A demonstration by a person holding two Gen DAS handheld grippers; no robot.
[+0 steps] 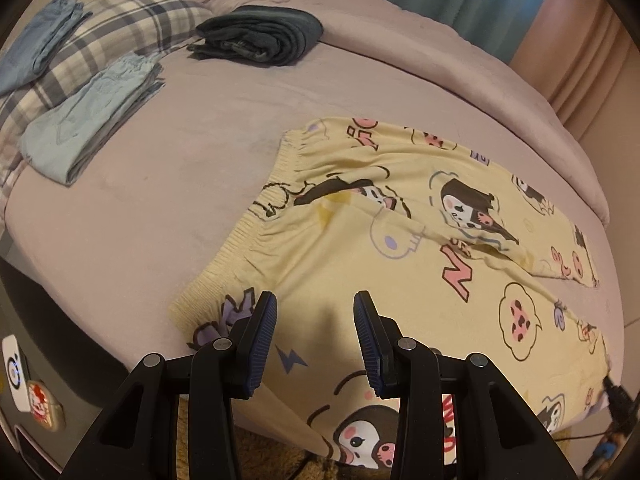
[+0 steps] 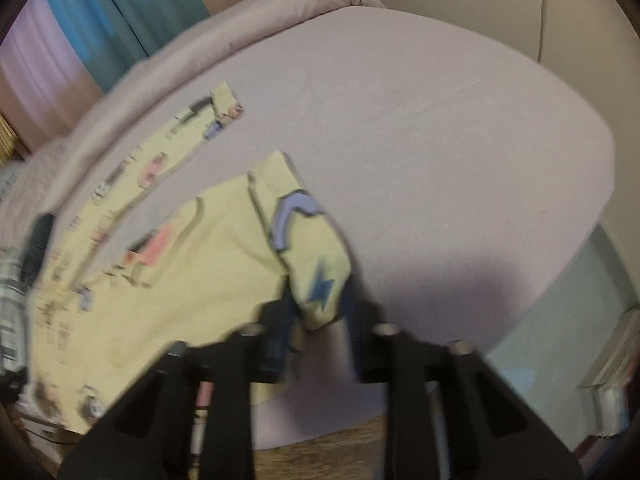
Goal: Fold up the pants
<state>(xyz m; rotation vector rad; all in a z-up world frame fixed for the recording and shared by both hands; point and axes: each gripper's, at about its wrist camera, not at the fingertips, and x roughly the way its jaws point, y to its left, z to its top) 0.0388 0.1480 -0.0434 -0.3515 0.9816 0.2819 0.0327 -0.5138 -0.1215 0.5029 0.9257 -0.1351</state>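
Yellow cartoon-print cotton pants lie spread across the mauve bed sheet. The left gripper hovers released above the near waistband; the right gripper, blurred, seems clenched on a lifted leg cuff.

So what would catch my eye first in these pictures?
Probably the yellow cartoon-print pants spread across the mauve bed. Next, the right tool pinching a bunched corner of that fabric. Folded clothes sit at the bed's far left, by a plaid pillow.
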